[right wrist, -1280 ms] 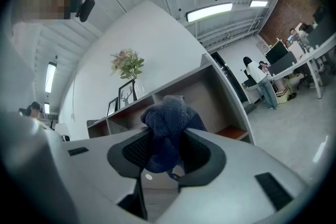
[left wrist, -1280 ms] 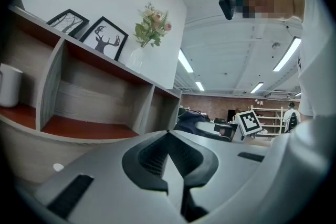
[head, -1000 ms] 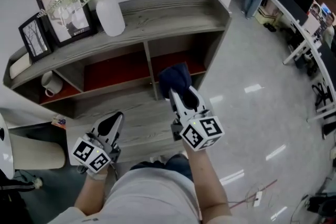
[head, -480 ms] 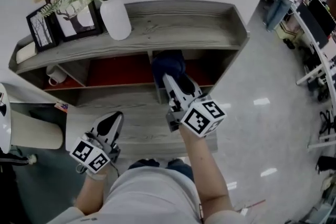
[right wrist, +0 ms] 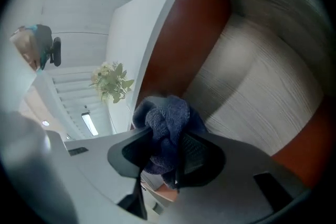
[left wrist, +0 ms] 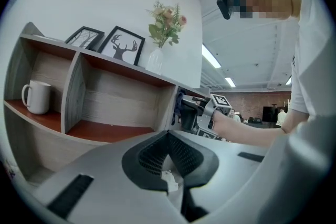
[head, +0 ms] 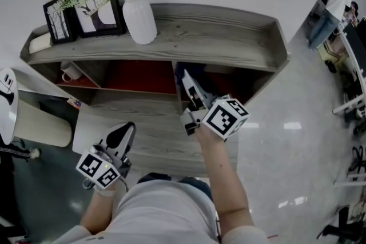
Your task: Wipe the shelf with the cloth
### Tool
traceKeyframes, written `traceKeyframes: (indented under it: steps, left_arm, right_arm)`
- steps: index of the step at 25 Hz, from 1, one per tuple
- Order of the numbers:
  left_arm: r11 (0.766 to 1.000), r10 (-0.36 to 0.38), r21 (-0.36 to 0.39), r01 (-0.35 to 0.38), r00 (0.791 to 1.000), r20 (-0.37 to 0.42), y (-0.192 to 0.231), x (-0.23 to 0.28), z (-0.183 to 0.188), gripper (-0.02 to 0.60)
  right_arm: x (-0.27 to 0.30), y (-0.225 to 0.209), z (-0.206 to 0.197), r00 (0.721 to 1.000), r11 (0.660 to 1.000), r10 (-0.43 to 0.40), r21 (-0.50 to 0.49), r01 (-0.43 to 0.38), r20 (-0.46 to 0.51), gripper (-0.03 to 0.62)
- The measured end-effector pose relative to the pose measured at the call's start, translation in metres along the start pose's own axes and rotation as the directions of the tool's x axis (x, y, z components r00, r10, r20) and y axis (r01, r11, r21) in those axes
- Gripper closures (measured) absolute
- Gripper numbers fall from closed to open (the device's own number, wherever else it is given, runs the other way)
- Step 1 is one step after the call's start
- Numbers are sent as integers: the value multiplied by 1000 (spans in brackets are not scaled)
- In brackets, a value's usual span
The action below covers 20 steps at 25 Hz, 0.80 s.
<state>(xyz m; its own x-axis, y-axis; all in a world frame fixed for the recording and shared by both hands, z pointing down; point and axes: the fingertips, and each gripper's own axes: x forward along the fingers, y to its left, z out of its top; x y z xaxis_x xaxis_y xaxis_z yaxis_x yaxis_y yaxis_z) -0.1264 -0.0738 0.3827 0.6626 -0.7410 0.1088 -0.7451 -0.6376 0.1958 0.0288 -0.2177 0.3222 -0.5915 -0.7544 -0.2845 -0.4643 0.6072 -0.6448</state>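
Shelf [head: 229,31] of grey wood with red-floored compartments fills the head view. Right tongs [head: 189,80] reach into its right-hand compartment, clamped on the dark blue cloth [right wrist: 167,115]. Left tongs [head: 124,130] hang low outside it, pressed together, holding nothing. White vase [head: 140,20] stands on top.

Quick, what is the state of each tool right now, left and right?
The left tool is closed, holding nothing.
The right tool is closed on the blue cloth.
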Motion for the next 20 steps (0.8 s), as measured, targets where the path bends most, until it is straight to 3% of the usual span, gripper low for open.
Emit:
traceKeyframes:
  steps: [8,16,20]
  left_arm:
    - [999,54,2,-54,998,13,2,0,0,566]
    - [997,72,-8,-72,997,10,4,3,-3,566]
    - [998,68,-13,-68,998,7,4,4,-5,566]
  right_arm:
    - [24,-24,7,1000,1000,10,26,-10,8,454]
    - [29,-62,-10,994,996,-80,36,83,-69,454]
    - [21,-81,-31,988,985,-119,118,130,-97,454]
